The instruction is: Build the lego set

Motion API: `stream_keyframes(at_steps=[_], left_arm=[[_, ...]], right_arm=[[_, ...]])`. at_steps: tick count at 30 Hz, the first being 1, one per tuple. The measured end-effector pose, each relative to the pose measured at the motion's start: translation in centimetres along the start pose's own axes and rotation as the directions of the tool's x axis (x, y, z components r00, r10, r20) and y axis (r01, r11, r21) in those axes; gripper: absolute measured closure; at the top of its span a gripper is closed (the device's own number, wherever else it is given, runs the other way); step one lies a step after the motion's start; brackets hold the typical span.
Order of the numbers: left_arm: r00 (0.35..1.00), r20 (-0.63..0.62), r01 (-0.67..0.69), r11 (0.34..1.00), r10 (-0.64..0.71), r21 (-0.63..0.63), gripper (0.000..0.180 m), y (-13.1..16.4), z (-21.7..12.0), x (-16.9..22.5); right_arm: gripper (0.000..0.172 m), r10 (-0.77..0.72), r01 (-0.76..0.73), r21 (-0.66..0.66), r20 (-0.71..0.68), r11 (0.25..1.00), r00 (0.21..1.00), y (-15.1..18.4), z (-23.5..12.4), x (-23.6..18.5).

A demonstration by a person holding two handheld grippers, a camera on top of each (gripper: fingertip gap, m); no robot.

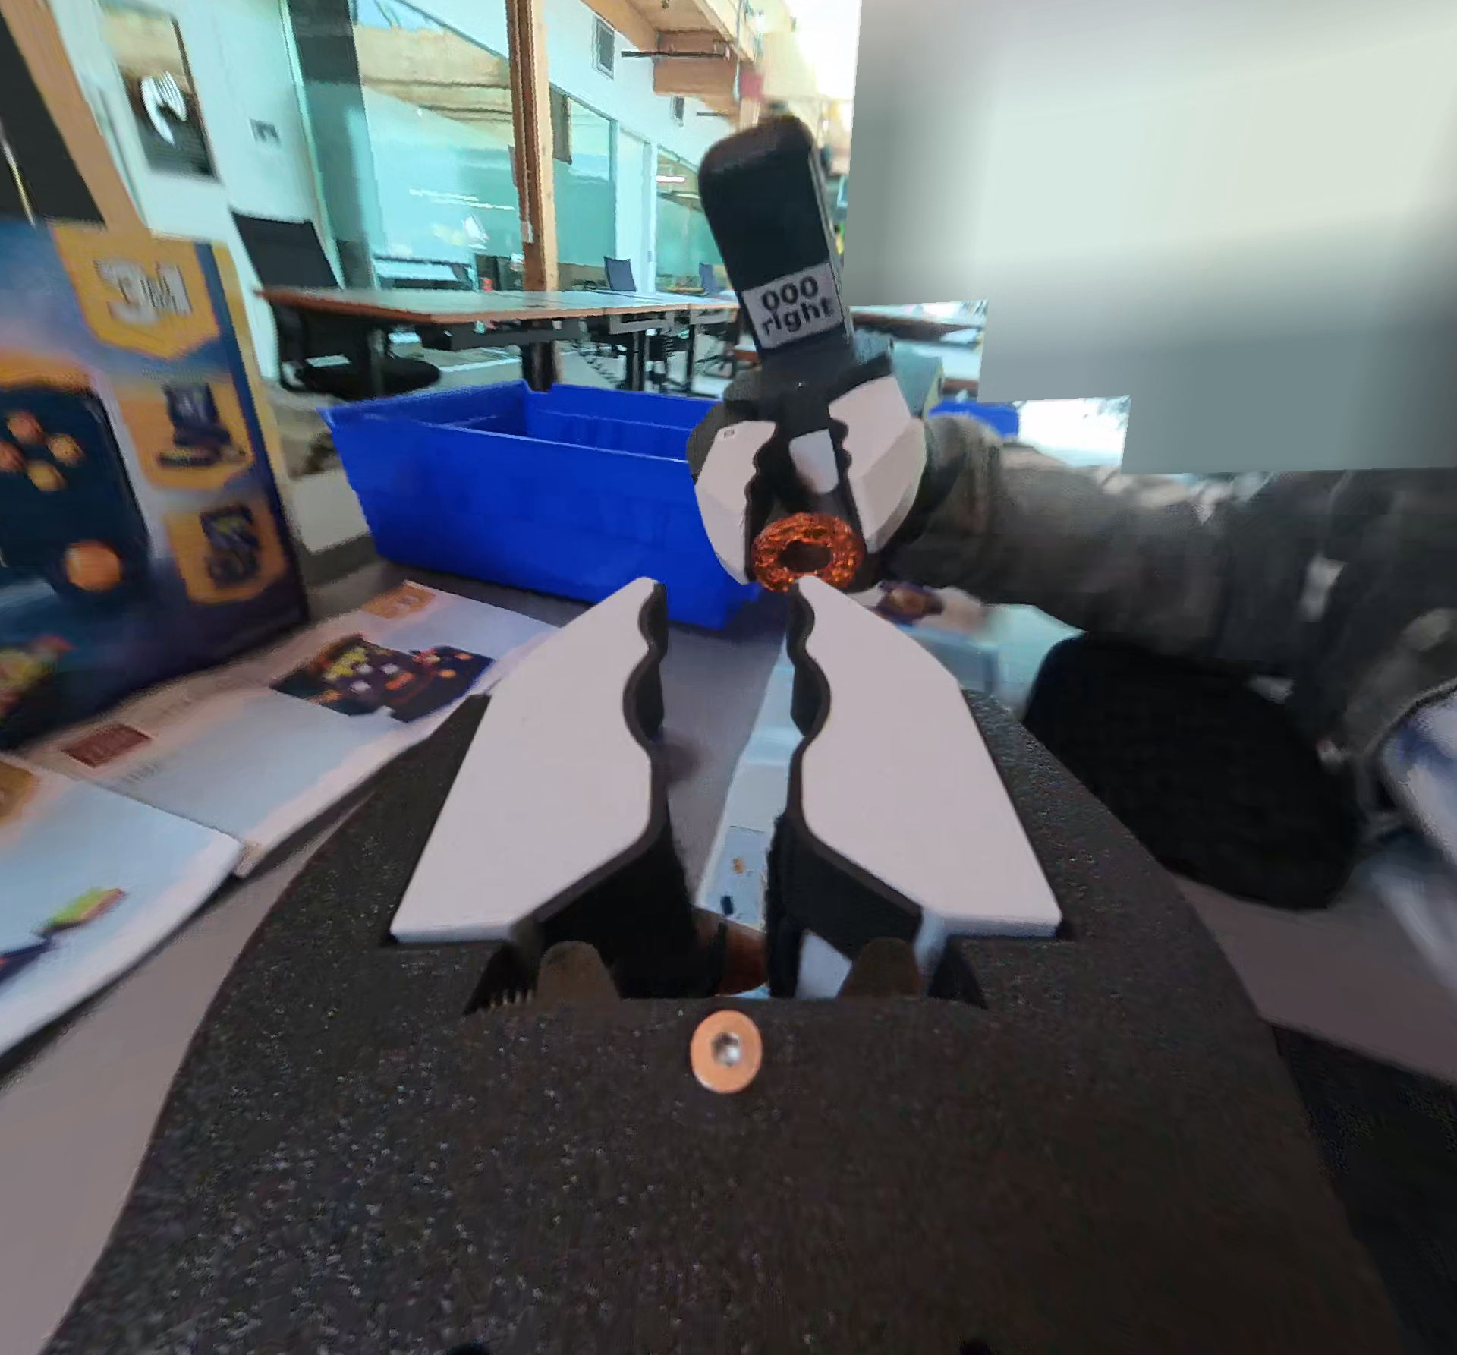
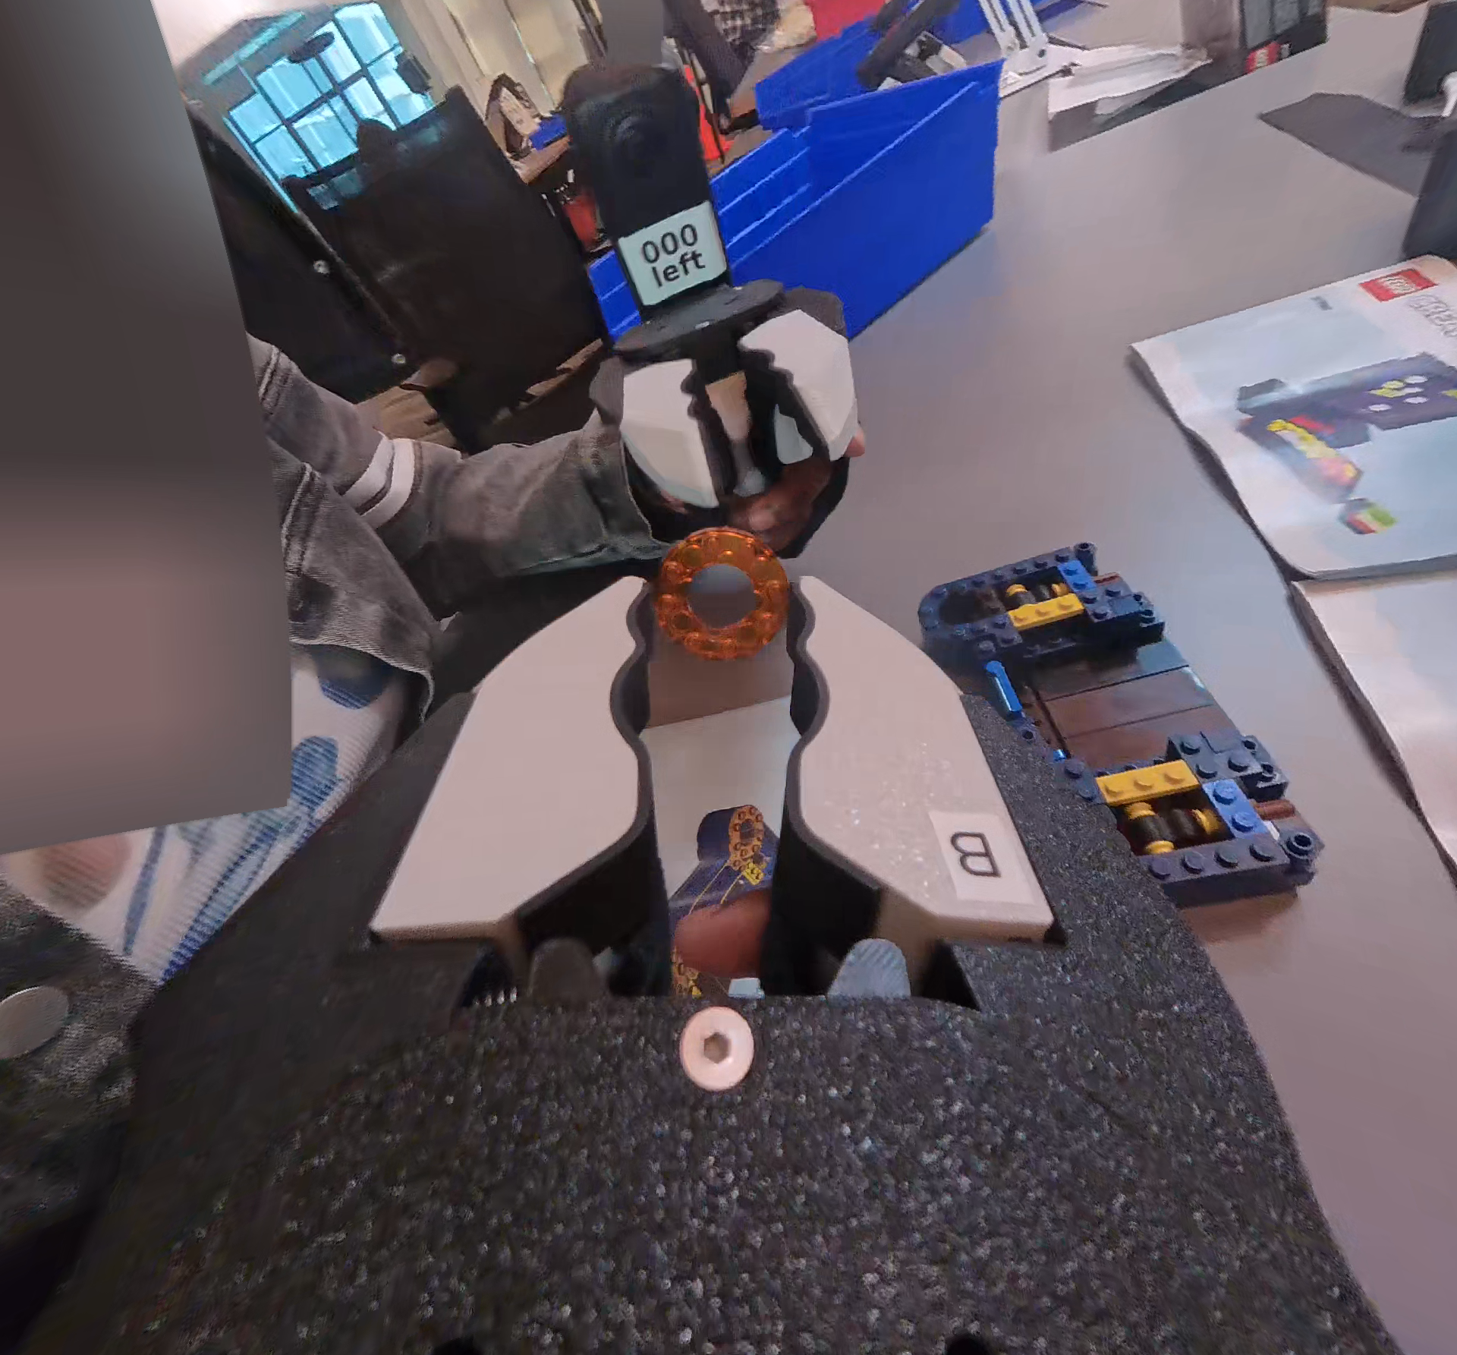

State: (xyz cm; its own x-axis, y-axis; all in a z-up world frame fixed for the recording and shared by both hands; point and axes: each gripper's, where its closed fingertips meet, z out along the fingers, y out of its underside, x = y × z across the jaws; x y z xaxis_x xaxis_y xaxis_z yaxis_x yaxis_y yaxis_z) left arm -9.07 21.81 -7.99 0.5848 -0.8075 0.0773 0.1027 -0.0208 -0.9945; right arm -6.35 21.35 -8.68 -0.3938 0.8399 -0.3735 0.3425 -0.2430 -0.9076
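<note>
My right gripper (image 2: 721, 607) is shut on a translucent orange ring piece (image 2: 721, 595), gripped by its rim between the two fingertips and held above the grey table (image 2: 1025, 465). The left wrist view shows the same ring (image 1: 806, 552) in the right gripper's fingers (image 1: 729, 505). My left gripper (image 1: 727, 595) is open with nothing between its fingers. It faces the right gripper, and its right fingertip (image 1: 812, 595) is just under the ring. The left gripper also shows in the right wrist view (image 2: 737, 442), just beyond the ring.
A partly built dark blue brick model (image 2: 1104, 726) lies on the table to the right. Instruction booklets (image 2: 1324, 418) (image 1: 260, 718) lie open. A blue bin (image 1: 536, 489) stands behind, and a printed box (image 1: 118, 465) stands at the left. A person's sleeves (image 1: 1143, 552) are close by. Less than 4 cm separates the two grippers' tips.
</note>
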Motion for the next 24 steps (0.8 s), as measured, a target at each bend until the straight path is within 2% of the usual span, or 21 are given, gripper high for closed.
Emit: stream_keyframes(at_steps=[2, 3, 6, 8, 10, 12, 14, 16, 19, 21, 24], left_arm=[[0.994, 0.021, -0.11, 0.994, 0.111, -0.014, 0.152, 0.1, 0.2, 0.4], [0.993, 0.027, -0.115, 0.993, 0.116, -0.026, 0.152, 0.3, 0.3, 0.4], [0.992, 0.127, 0.005, 1.0, -0.002, -0.022, 0.151, 0.1, -0.7, -2.0], [0.965, 0.251, 0.077, 0.997, -0.08, 0.022, 0.152, -0.3, -2.5, -4.9], [0.919, 0.373, 0.131, 0.991, -0.125, 0.01, 0.152, 0.2, -4.7, -7.7], [0.882, 0.442, 0.201, 0.979, -0.164, -0.037, 0.154, 1.5, -6.1, -9.2], [0.888, 0.41, 0.259, 0.963, -0.206, -0.079, 0.158, 2.3, -6.1, -9.0], [0.895, 0.368, 0.309, 0.945, -0.252, -0.105, 0.158, 2.9, -5.7, -8.3], [0.903, 0.329, 0.353, 0.913, -0.275, -0.205, 0.158, 4.3, -5.1, -7.3], [0.911, 0.322, 0.353, 0.892, -0.259, -0.281, 0.159, 5.4, -5.1, -6.8], [0.925, 0.296, 0.342, 0.863, -0.239, -0.372, 0.16, 6.5, -5.0, -6.0]], right_arm=[[0.14, -0.03, 0.03, -0.012, -0.002, 0.999, 1.0, 0.1, 0.1, -0.1], [0.14, -0.06, 0.06, -0.014, -0.002, 0.998, 0.998, 0.1, 0.1, -0.2], [0.14, -0.17, 0.169, -0.025, -0.027, 0.985, 0.985, -0.1, 0.2, -0.3], [0.14, -0.275, 0.271, -0.075, -0.047, 0.96, 0.96, -0.3, 0.4, -0.1], [0.14, -0.408, 0.397, -0.163, -0.034, 0.903, 0.912, -0.6, 0.9, 0.1], [0.14, -0.539, 0.515, -0.306, 0.01, 0.801, 0.842, -0.8, 1.4, 0.9], [0.14, -0.642, 0.617, -0.415, 0.097, 0.669, 0.761, -1.1, 2.0, 1.9], [0.14, -0.694, 0.689, -0.467, 0.197, 0.555, 0.693, -1.3, 2.8, 2.9], [0.14, -0.714, 0.76, -0.506, 0.341, 0.408, 0.611, -0.8, 4.1, 4.2], [0.14, -0.725, 0.799, -0.53, 0.427, 0.284, 0.541, 0.0, 4.7, 5.5], [0.14, -0.741, 0.869, -0.472, 0.527, 0.152, 0.416, 0.9, 5.8, 6.7]])
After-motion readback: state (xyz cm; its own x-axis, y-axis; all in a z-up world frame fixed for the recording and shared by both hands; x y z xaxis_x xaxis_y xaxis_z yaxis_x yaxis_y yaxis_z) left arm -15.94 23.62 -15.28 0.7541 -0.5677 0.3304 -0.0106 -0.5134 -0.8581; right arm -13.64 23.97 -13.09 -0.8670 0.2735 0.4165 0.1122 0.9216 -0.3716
